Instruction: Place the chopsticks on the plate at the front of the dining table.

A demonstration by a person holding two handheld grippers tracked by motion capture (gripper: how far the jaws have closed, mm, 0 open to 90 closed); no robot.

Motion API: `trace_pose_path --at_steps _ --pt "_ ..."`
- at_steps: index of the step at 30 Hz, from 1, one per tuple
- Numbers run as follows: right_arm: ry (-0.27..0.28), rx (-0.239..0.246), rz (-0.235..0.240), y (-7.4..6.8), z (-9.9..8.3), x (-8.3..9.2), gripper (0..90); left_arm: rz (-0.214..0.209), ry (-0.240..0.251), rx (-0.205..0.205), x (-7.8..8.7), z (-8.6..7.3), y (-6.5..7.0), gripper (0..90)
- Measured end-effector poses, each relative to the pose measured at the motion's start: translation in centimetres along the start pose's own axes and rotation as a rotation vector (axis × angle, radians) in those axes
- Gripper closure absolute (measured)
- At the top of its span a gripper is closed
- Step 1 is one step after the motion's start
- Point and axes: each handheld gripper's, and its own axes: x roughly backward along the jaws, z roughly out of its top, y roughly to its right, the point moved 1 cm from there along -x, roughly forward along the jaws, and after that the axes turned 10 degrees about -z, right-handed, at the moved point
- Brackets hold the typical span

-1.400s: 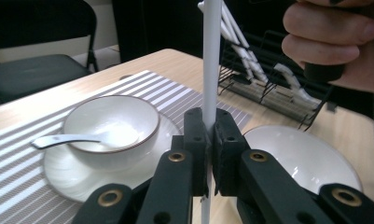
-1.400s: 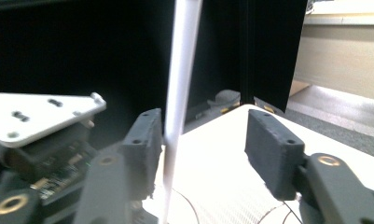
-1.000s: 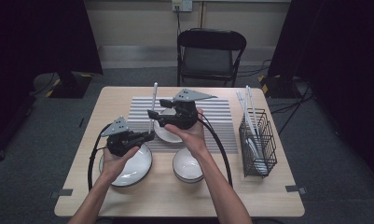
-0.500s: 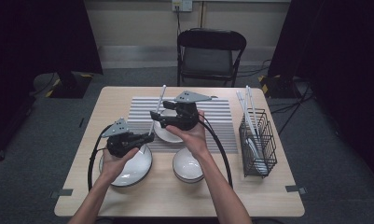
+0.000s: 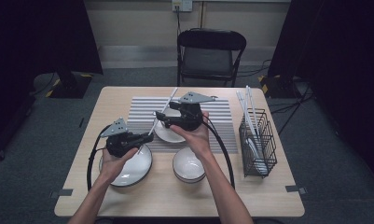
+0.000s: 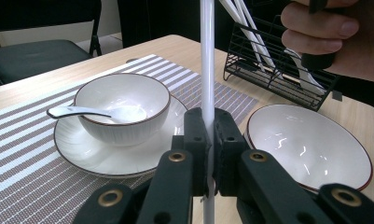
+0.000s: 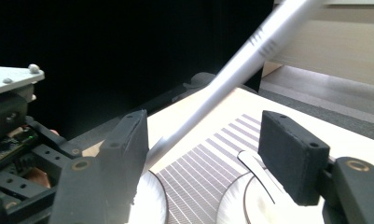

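Above the striped placemat (image 5: 142,109), a white chopstick (image 5: 162,112) slants up from the left gripper (image 5: 145,138), whose jaws are clamped tight on it.
The right gripper (image 5: 157,115) has just been widening; the chopstick passes between its parted jaws. Behind, a small bowl (image 6: 121,107) on a saucer (image 6: 82,154) holds a white spoon (image 6: 89,112); a wire basket (image 5: 257,144) holds more chopsticks.

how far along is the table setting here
Done: a spoon lies in the bowl on the saucer. In hand: the left hand-held gripper clamps a chopstick; the right hand-held gripper has just been opening around it. Left: laying that chopstick down; more wait in the wire basket.
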Motion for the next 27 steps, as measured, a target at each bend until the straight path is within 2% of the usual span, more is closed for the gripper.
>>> trace_pose_path --at_steps 8,19,27 --pt "-0.008 -0.008 -0.018 0.4 -0.3 0.1 33.6 0.009 -0.001 -0.001 0.1 -0.1 -0.1 86.2" --pt "-0.019 -0.012 -0.039 1.0 -0.9 -0.2 33.6 -0.003 0.009 0.017 0.3 -0.1 -0.4 86.2" --pt "-0.026 -0.021 -0.043 1.1 -1.1 -0.3 33.4 -0.005 0.008 0.007 0.5 -0.1 -0.5 86.2"
